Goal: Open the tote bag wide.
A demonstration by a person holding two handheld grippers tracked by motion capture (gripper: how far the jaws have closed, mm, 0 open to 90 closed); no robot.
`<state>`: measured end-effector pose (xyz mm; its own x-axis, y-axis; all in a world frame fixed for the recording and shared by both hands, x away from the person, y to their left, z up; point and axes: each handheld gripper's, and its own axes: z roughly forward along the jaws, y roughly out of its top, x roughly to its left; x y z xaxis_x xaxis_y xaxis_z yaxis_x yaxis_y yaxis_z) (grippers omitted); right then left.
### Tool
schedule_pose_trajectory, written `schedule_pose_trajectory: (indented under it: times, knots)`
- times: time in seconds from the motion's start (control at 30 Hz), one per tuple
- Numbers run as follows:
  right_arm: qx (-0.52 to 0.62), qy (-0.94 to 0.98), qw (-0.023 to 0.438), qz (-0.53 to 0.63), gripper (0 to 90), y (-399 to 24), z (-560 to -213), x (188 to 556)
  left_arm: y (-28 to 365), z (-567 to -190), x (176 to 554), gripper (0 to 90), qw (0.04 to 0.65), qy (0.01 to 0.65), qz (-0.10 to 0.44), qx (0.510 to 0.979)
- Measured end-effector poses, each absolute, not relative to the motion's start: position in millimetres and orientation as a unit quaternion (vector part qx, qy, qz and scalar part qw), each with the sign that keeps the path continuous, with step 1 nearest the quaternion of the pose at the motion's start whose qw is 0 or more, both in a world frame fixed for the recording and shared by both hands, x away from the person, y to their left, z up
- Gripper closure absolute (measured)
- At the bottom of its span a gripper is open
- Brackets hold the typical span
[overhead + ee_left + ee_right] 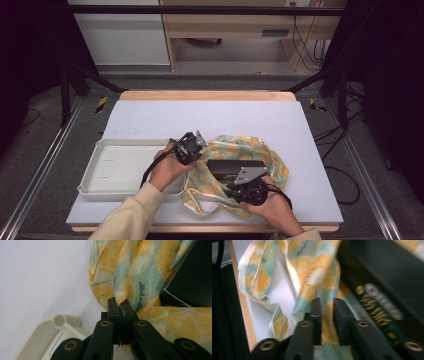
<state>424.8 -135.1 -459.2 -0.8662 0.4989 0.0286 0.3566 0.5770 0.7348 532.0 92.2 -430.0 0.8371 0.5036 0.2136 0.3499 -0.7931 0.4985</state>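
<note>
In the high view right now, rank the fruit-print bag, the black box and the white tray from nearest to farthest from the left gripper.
1. Fruit-print bag: its edge is pinched in the left gripper, just to its right.
2. White tray: directly beside and below it, on the left.
3. Black box: farther right, lying on the bag.
Tray and box are fairly close to call.

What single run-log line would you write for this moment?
left hand-held gripper: shut on citrus-print bag | right hand-held gripper: open, bag cloth between | black box: in bag | tray: left of bag
</note>
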Motion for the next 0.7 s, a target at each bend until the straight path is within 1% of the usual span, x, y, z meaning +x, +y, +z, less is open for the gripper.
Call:
schedule_pose_trajectory:
  times: [0.07,0.13,0.3,0.33,0.43,0.53,0.7]
  knots:
    - [0.243,0.88,0.096,0.397,70.6,-136.7,-456.9,425.1,93.6,-429.2,531.5,90.0,0.227,0.228,0.169,0.932]
    - [0.245,0.876,0.102,0.403,71.4,-139.8,-450.8,424.7,95.2,-428.6,531.5,90.0,0.231,0.228,0.167,0.931]
    - [0.241,0.861,0.118,0.432,79.4,-137.3,-432.7,423.7,96.8,-426.2,528.8,90.0,0.234,0.227,0.165,0.931]
    - [0.233,0.854,0.121,0.448,81.6,-128.0,-426.5,424.1,96.7,-425.9,527.5,90.0,0.235,0.225,0.163,0.931]
    - [0.225,0.852,0.12,0.458,83.5,-118.9,-423.8,425.8,97.7,-425.4,524.7,90.0,0.232,0.22,0.166,0.933]
    - [0.215,0.853,0.107,0.462,85.6,-95.7,-427.8,432.6,99.3,-426.8,523.4,90.0,0.233,0.22,0.165,0.933]
    - [0.217,0.869,0.089,0.437,87.6,-79.7,-444.0,436.9,100.0,-432.6,521.7,89.9,0.235,0.219,0.159,0.934]
